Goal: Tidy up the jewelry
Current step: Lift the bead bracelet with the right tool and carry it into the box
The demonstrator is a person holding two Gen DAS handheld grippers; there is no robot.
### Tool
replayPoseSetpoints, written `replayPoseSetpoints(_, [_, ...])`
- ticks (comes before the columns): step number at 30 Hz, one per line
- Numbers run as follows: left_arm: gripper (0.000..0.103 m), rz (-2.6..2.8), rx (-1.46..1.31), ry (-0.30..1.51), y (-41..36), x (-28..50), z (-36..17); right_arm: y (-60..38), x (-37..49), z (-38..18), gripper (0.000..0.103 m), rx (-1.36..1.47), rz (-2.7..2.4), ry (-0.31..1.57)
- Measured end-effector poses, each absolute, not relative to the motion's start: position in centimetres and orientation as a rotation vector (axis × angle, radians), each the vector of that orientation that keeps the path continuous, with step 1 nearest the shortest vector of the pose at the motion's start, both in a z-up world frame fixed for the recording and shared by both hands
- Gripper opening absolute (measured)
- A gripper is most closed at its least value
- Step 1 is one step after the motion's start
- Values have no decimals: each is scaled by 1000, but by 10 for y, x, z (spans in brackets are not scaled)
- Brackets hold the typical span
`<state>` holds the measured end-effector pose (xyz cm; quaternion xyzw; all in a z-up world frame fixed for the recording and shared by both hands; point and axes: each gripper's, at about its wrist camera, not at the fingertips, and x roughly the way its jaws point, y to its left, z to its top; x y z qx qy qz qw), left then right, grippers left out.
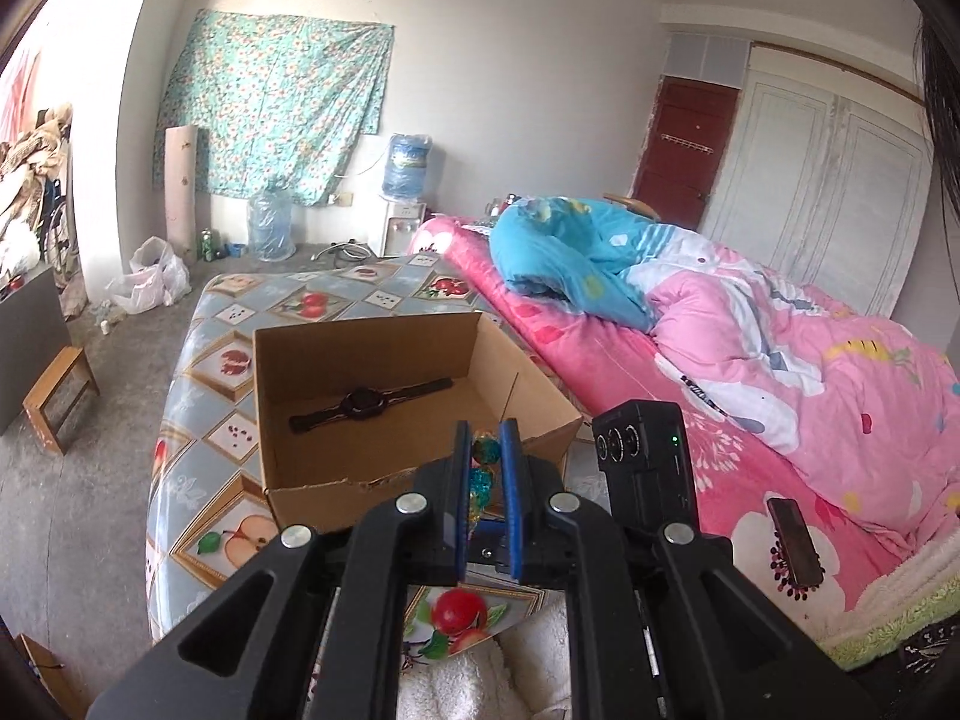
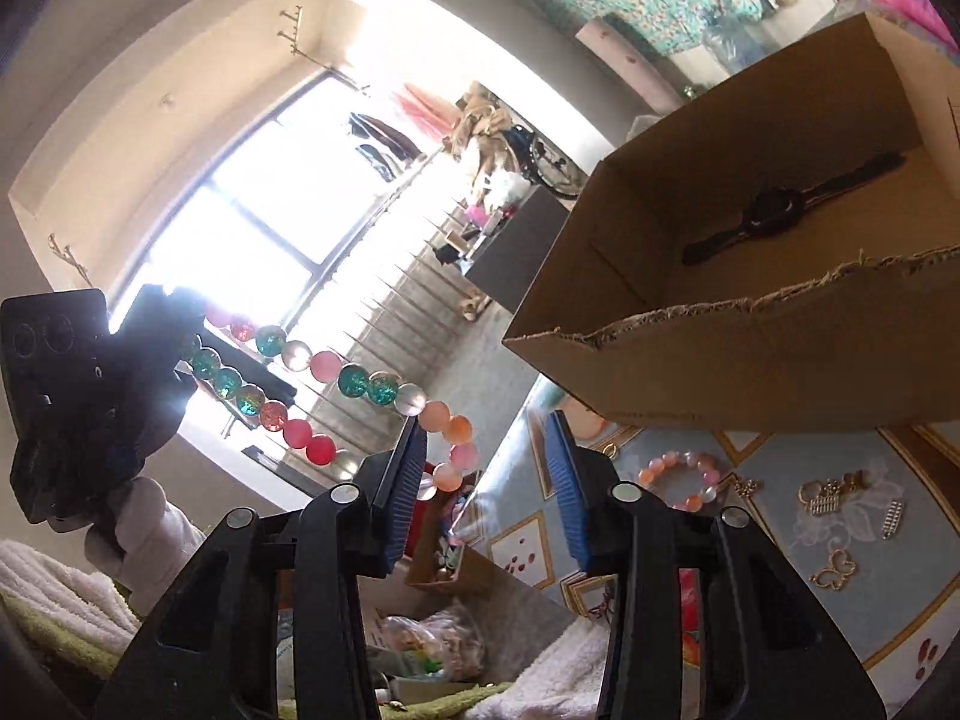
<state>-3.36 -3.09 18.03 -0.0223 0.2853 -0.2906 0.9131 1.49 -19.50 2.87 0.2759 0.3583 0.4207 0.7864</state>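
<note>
Before my left gripper (image 1: 486, 444), whose jaws are clamped on a bead bracelet (image 1: 485, 450), a cardboard box (image 1: 384, 480) holds a black watch (image 1: 365, 403). No writing reads. In the right view, my right gripper (image 2: 485, 444) stands with jaws apart, the bracelet's far beads beside its left pad; gold charms (image 2: 831, 495) lie on the surface (image 2: 780, 540).

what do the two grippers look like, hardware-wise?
Both match: the left gripper and right gripper have black plastic linkage arms with cut-out slots, round silver pivot pins, and blue ribbed pads on the fingers. A black camera box with a green LED sits beside the left.
</note>
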Motion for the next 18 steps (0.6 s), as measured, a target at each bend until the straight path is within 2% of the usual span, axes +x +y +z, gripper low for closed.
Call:
replayPoseSetpoints(1, [9, -608, -34, 590, -37, -31, 181, -199, 14, 31, 15, 594, 895, 757])
replayPoseSetpoints(3, [9, -624, -19, 600, -45, -24, 182, -205, 14, 36, 8, 585, 866, 733])
replayPoseSetpoints(12, [9, -633, 10, 562, -50, 22, 189, -213, 41, 77, 7, 361, 712, 680])
replayPoseSetpoints(15, [9, -599, 22, 597, -46, 55, 177, -197, 76, 86, 7, 227, 689, 768])
replayPoseSetpoints(18, [9, -551, 36, 685, -43, 98, 153, -167, 114, 71, 7, 102, 674, 909])
